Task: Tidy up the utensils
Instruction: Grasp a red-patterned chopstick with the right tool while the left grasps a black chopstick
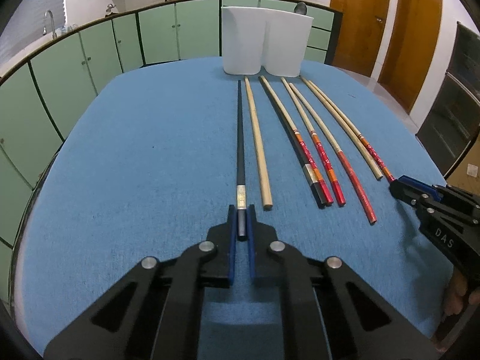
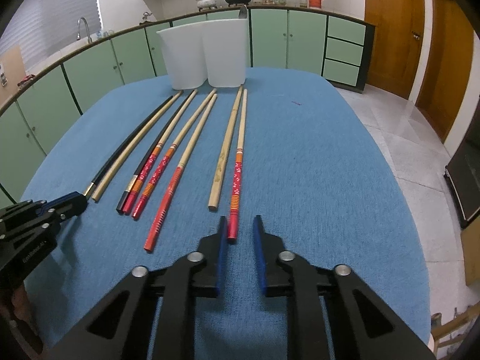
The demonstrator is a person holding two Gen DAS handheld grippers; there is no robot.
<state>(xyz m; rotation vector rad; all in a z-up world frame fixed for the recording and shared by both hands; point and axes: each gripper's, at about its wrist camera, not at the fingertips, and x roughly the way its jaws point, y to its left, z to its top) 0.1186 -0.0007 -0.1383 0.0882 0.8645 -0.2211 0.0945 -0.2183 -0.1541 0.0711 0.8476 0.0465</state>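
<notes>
We're at the pick-up step here: nothing has left the blue counter (image 1: 135,150) yet. The left gripper (image 1: 241,210) has its fingers closed tight on the near end of a black chopstick (image 1: 240,138), which lies flat, pointing at the far edge. The right gripper (image 2: 239,219) sits around the near end of a red flowered chopstick (image 2: 237,180), but its own camera shows the fingers a bit apart, with only one side touching, so we'd say it isn't clamped yet. Next up, we reckon: finish that pinch, lift both ends, tip the sticks upright and drop them into the white holder (image 1: 264,45) at the far edge. Count: eight chopsticks (two black, two plain bamboo, three red flowered, one plain red-handled), one two-compartment holder and one spoon (image 1: 301,9) poking out of it.
</notes>
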